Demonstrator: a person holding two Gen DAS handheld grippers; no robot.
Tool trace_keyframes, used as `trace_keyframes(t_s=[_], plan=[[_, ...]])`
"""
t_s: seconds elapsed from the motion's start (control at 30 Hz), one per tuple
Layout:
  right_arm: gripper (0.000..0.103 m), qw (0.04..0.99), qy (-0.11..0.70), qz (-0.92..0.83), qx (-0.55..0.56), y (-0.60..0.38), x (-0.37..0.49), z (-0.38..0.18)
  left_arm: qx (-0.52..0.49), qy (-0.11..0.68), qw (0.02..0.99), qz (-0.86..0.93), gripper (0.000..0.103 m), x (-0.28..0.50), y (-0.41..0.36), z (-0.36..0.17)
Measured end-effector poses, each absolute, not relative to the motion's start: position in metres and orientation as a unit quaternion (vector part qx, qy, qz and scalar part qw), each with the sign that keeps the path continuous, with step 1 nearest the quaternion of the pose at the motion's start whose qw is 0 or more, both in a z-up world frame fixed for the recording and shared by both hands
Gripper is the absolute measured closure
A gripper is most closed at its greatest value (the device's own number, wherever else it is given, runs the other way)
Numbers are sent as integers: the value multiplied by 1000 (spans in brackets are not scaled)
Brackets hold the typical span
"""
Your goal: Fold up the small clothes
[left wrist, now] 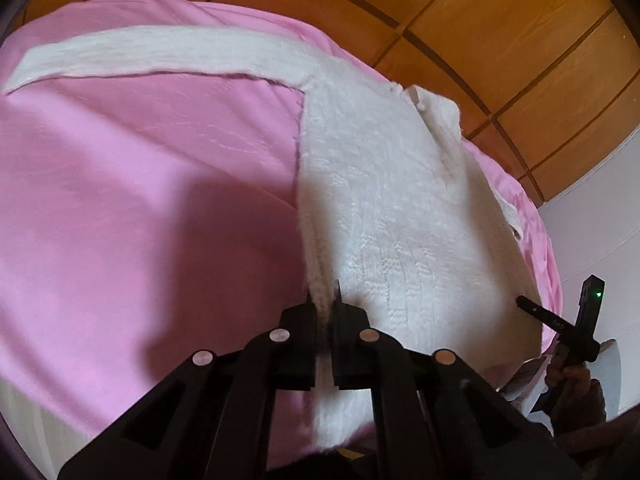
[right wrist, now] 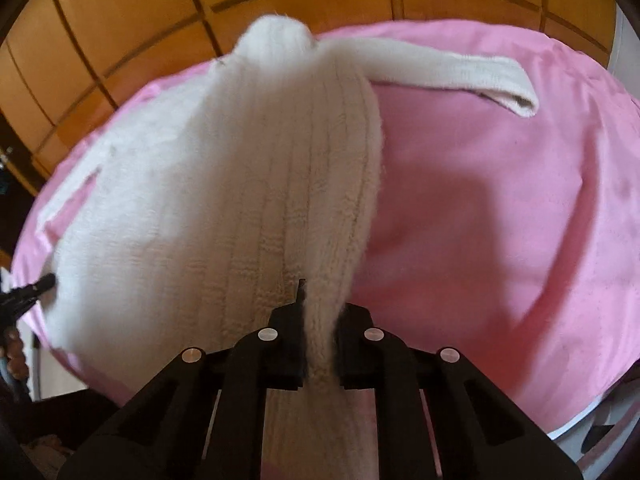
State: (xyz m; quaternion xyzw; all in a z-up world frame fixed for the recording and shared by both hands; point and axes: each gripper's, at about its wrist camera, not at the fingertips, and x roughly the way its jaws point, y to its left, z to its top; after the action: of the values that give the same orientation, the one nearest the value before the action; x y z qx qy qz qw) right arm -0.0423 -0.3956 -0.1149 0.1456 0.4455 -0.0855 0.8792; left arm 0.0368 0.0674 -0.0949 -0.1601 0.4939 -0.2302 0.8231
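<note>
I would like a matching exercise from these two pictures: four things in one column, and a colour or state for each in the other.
Things:
1. fluffy white knitted sweater
2. smooth pink bedsheet
3. panelled wooden wall
4. left tool

Colour or state:
A. orange-brown
B. pink
C. shut on fabric
D. white, sleeve stretched out sideways

Pairs: 1-D, 2-B, 3-A, 4-C

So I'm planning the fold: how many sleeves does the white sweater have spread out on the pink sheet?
2. One sleeve stretches out flat to the sweater's left; the other sleeve lies close along the body's right side, partly hidden.
</note>
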Motion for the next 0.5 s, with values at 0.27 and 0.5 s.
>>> trace_keyframes(t_s=[0.27,0.5], plan=[[43,877,410,-102,228,-456,-37,-111,-143,493,838,-183,55,38,67,-93],[43,840,309,-286,343,-584,-18,-103,-168,451,861,-165,49,60,67,-60]])
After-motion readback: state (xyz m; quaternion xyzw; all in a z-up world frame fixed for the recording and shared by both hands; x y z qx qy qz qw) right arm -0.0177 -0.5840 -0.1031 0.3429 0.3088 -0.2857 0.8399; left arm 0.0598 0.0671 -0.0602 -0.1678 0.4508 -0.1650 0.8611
